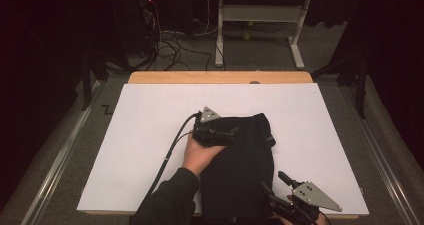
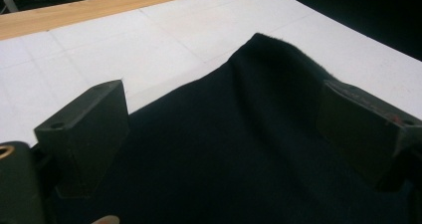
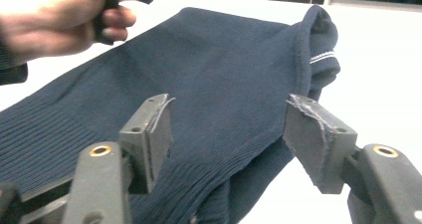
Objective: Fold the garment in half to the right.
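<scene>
A dark navy knitted garment lies folded on the white table cover, running from the middle down to the near edge. My left gripper rests at the garment's upper left corner, held by a hand. In the left gripper view my left gripper stands open, the dark cloth spread under both jaws. My right gripper sits at the garment's lower right edge. In the right gripper view my right gripper is open, and a ribbed fold lies between the jaws, with neither pad pressing on it.
The white cover leaves a wooden strip bare at the far edge. A white desk frame and cables stand on the floor beyond. The left gripper's cable trails across the cover. White cover lies bare on both sides of the garment.
</scene>
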Motion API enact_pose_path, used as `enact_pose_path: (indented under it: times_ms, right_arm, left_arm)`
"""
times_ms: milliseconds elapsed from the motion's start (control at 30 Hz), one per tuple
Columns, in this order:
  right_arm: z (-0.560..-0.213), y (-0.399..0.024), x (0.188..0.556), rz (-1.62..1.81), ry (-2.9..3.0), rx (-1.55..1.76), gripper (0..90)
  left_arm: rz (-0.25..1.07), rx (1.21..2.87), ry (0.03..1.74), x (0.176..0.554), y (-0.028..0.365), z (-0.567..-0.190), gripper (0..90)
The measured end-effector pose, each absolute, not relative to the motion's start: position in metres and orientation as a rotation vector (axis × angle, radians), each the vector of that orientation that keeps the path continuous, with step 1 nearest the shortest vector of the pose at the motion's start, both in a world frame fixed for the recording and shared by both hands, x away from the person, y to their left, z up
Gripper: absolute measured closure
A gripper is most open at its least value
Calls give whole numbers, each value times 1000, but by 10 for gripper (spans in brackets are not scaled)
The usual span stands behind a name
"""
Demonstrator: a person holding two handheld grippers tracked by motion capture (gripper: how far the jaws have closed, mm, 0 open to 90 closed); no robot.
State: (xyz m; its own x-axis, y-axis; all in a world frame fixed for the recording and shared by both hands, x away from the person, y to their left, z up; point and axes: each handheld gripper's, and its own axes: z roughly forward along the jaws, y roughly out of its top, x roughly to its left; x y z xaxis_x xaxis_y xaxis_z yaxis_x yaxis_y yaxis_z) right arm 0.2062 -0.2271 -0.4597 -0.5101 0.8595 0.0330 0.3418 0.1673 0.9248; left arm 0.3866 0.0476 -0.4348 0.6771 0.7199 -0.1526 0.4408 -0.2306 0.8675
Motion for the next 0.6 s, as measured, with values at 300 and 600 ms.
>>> enact_pose_path:
  times_ms: [300,600]
  right_arm:
    - [-462,-237,228,1302,1931,1163,205]
    - [-457,-252,249,1309,1879,1186,12]
  left_arm:
    - [353,1858,912,367,90,-444,0]
    - [387,1828,972,332,159,-454,0]
